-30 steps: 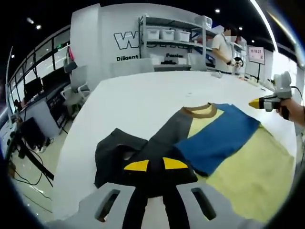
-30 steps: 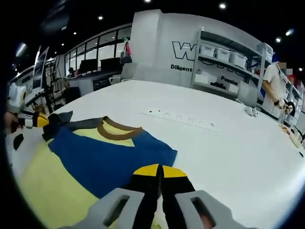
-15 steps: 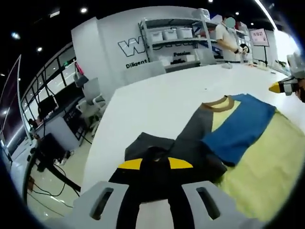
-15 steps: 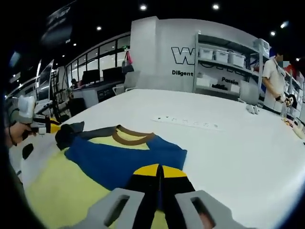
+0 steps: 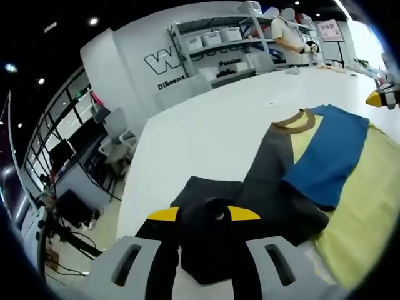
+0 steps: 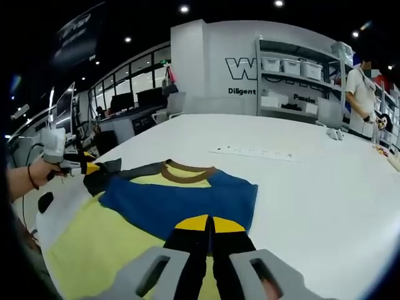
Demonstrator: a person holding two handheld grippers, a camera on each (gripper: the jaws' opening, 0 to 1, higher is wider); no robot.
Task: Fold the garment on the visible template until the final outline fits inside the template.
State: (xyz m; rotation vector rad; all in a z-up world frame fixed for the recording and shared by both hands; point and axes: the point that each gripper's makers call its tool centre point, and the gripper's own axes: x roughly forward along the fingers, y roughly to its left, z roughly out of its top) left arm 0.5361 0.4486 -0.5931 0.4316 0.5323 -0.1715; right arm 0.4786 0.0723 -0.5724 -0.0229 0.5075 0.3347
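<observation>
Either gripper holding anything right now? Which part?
The left gripper is shut on the garment's dark grey sleeve. The right gripper is shut on the blue sleeve at its near edge.

1. On the grey wall (image 6: 212, 69), left of the shelf rack (image 6: 294, 75), a big outlined letter "W" can be read.
2. Under this letter stands the small word "Diligent".
3. The other words are too blurred.

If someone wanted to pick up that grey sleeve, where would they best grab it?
Probably at the free outer end of the grey sleeve, coming in from the side away from the shirt body. That end lies loose on the white table. The left gripper has its fingers shut on it there.
</observation>
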